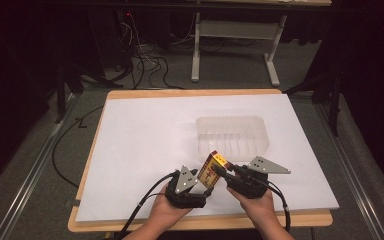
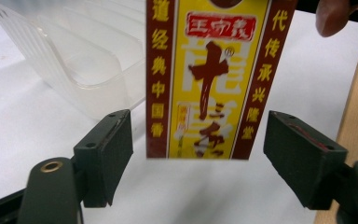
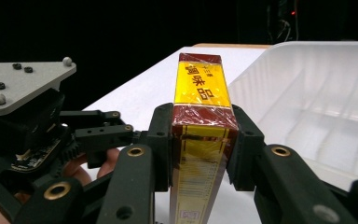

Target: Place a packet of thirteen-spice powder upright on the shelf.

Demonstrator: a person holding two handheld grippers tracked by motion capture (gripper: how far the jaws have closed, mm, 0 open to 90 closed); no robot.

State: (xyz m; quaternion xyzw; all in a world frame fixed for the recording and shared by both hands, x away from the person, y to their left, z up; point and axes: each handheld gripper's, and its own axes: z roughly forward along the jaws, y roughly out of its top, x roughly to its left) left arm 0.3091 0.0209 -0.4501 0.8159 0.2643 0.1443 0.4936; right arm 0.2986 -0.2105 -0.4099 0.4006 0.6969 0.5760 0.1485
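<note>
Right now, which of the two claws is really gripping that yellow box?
The right gripper: its pads press both sides of the yellow and red box. The left gripper stands open, pads clear of the box.

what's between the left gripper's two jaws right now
The yellow and red box, with a gap to each pad, seen in the left gripper view; the right gripper clamps it.

Box (image 3: 200, 121): card under glossy film wrap, crinkled, catching light. Tray (image 1: 232, 131): clear, frosted plastic, ribbed floor, smooth walls. Table sheet (image 1: 145, 135): matt white paper; wood edge (image 1: 195, 93) pale, smooth. Right gripper (image 3: 200, 149) pads: matt black; brass-looking rivets. Left gripper (image 2: 198, 154) plate: dull grey metal.
</note>
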